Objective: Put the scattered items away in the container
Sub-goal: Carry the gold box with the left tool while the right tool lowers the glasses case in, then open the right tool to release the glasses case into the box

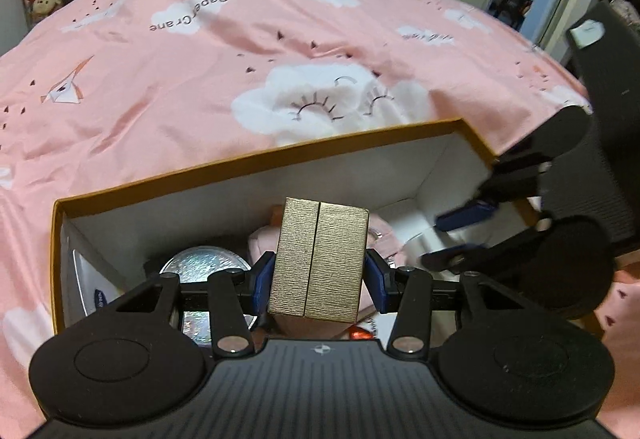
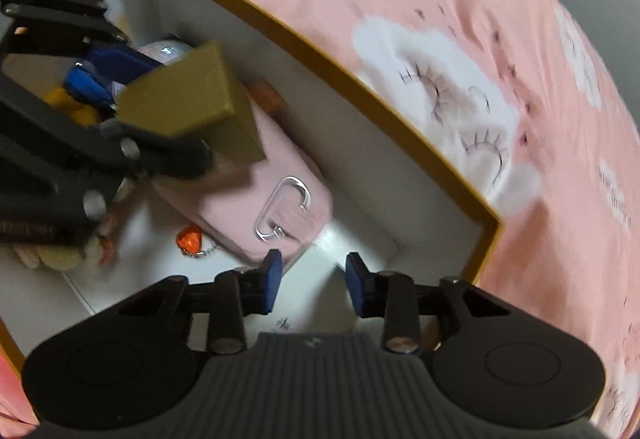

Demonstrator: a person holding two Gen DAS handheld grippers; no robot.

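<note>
The left tool (image 1: 319,275) squeezes a gold box (image 1: 319,263) upright, right over the open big box (image 1: 256,159) on the pink bed (image 1: 160,79). At 3 o'clock, the right tool (image 2: 314,281) hangs empty, fingers apart, tipped down above a pink pouch (image 2: 272,191) inside.

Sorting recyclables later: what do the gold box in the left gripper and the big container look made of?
Gold box: likely paperboard wrapped in metallic gold paper, finely ribbed, matte sheen. Container: seemingly rigid cardboard, with thin straight walls, a mustard outside and a smooth white lining.
</note>
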